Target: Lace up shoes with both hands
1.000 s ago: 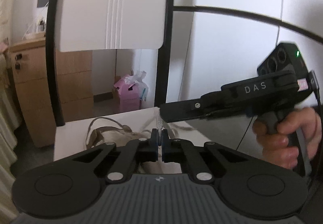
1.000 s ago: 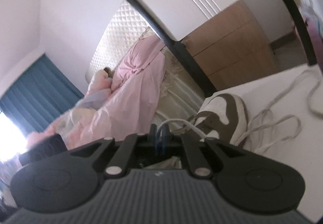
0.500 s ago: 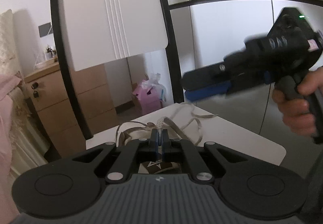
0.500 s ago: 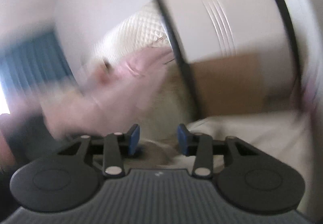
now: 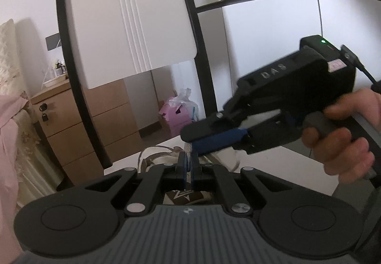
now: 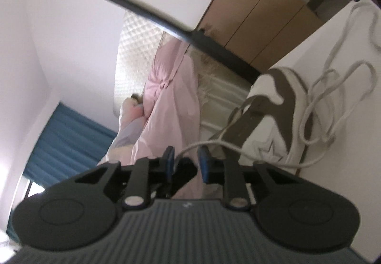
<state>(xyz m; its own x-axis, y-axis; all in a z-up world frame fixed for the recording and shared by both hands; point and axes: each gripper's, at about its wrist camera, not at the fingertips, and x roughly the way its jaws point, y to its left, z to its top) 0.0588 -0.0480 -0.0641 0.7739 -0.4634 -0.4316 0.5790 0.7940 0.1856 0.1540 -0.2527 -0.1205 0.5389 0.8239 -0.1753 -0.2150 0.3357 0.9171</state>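
Pinching the lace at lower centre, the left gripper keeps it taut; the right gripper, jaws apart around it, seems ready to take it beside the shoe.

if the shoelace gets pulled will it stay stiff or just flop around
Probably floppy: the shoelace lies in loose, drooping loops beside the shoe. It bends freely where it arcs between the open fingers of the right gripper. Where the left gripper pinches it, the weave looks textured, so likely not slippery.
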